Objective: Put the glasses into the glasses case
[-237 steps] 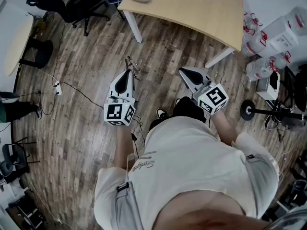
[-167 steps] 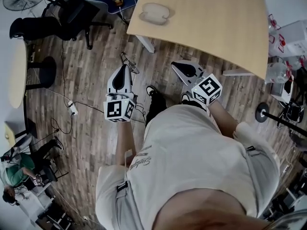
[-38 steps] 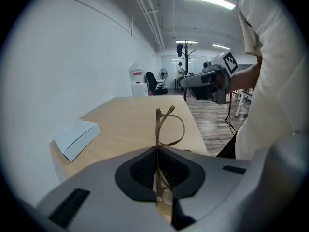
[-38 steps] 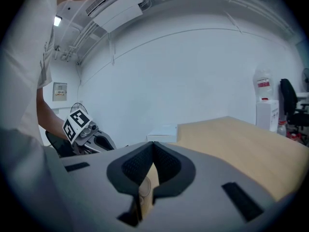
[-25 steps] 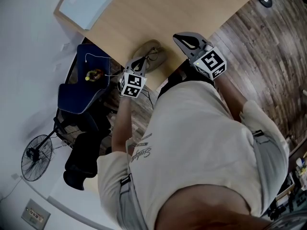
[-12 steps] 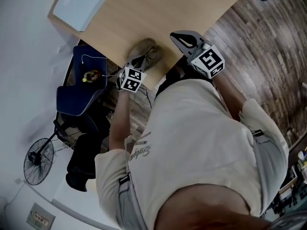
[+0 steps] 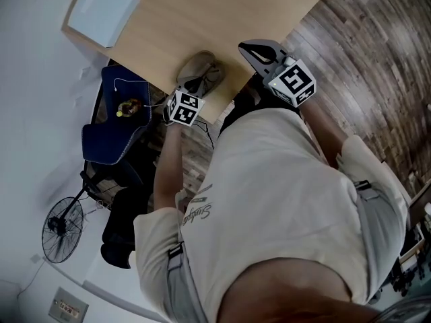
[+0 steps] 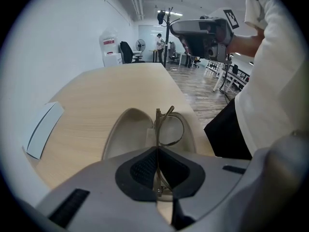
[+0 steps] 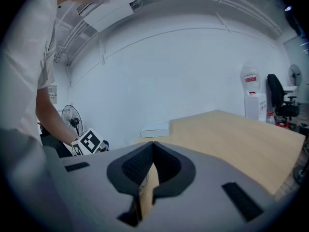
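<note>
The left gripper [image 8: 157,151] is clamped on one thin edge of the glasses [image 8: 158,122], holding them upright and edge-on directly over the glasses case [image 8: 126,132], which lies open near the edge of the wooden table [image 8: 96,91]. Whether the frame touches the case lining cannot be told. The right gripper [image 9: 152,151], jaws together on nothing, hangs above the table well to the side. The task appears to be well along: the glasses are picked up and brought to the case, but they are not yet laid inside. Lowering them, releasing the grip and perhaps shutting the lid remain.
</note>
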